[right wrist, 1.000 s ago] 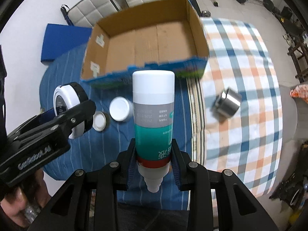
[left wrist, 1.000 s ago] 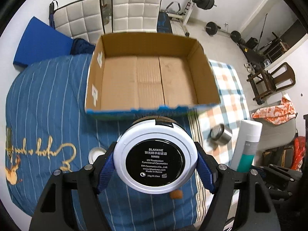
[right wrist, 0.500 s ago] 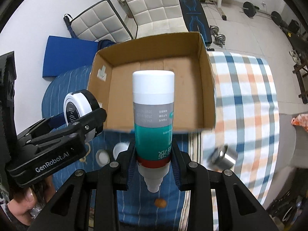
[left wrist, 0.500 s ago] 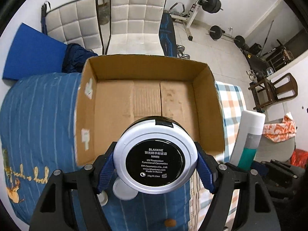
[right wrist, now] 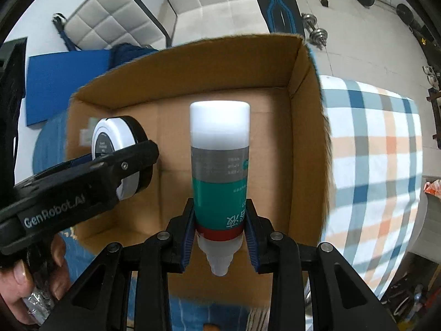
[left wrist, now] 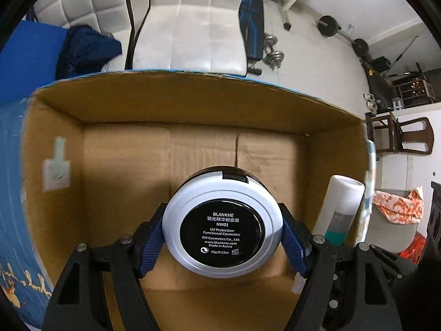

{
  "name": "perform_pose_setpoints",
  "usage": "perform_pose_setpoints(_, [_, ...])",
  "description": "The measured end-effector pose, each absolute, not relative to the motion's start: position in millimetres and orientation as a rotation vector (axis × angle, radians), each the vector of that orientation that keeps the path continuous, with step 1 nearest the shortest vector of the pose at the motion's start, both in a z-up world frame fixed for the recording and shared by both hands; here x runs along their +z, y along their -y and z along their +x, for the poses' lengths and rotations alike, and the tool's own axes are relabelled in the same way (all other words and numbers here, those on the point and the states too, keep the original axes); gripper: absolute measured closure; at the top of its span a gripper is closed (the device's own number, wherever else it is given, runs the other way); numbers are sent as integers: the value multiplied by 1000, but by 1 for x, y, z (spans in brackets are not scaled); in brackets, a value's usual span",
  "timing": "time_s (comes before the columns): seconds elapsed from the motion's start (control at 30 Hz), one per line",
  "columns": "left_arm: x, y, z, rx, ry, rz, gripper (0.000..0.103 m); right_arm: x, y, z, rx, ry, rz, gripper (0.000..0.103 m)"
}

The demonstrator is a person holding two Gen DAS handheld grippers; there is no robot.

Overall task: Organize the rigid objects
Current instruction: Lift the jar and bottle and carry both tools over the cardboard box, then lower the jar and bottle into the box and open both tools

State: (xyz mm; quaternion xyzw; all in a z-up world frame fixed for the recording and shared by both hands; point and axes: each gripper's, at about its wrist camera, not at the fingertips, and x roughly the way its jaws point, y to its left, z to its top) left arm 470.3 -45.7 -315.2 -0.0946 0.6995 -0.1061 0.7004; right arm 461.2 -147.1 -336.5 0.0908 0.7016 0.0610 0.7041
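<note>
My left gripper (left wrist: 222, 244) is shut on a round white cosmetic compact (left wrist: 222, 227) with a black label, held on edge over the inside of the open cardboard box (left wrist: 193, 104). The box floor under it is bare. My right gripper (right wrist: 220, 238) is shut on a white-and-teal bottle (right wrist: 219, 165), gripped near its red band, cap pointing away, also above the box (right wrist: 306, 110). In the right wrist view the left gripper (right wrist: 121, 162) with the compact (right wrist: 111, 139) sits to the left of the bottle. The bottle (left wrist: 340, 207) shows at the right in the left wrist view.
The box rests on a bed with a blue striped cover (left wrist: 11, 193) and a plaid blanket (right wrist: 372, 149). White padded chairs (left wrist: 190, 19) stand behind it. Weights and a bench (left wrist: 325, 24) lie on the floor beyond. A person's hand (right wrist: 22, 284) holds the left gripper's handle.
Both grippers have moved forward and down from over the bed to above the box interior, each still holding its object. The small items on the bedcover have left view.
</note>
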Motion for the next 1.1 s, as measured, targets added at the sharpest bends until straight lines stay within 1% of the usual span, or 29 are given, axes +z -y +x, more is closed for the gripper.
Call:
perform_pose_setpoints(0.2, [-355, 56, 495, -224, -1628, -186, 30, -381, 146, 493, 117, -1624, 154, 68])
perform_pose_setpoints(0.43, [-376, 63, 503, -231, -1690, -196, 30, -407, 141, 508, 108, -1674, 104, 68])
perform_pose_setpoints(0.63, [-372, 65, 508, -223, -1718, -189, 30, -413, 136, 513, 112, -1690, 83, 68])
perform_pose_setpoints(0.83, [-355, 59, 508, -199, -1709, -186, 28, -408, 130, 514, 101, -1699, 68, 67])
perform_pose_setpoints(0.9, [-348, 57, 508, -195, -1692, -178, 24, -403, 130, 514, 90, -1689, 68, 65])
perform_pose_setpoints(0.93, [-343, 57, 508, -193, -1682, -170, 19, -401, 129, 513, 91, -1685, 66, 65])
perform_pose_setpoints(1.0, [-333, 54, 507, -193, -1664, -170, 17, -395, 128, 510, 88, -1673, 66, 62])
perform_pose_setpoints(1.1, [-318, 48, 501, -177, -1634, -156, 6, -384, 124, 508, 91, -1661, 72, 57])
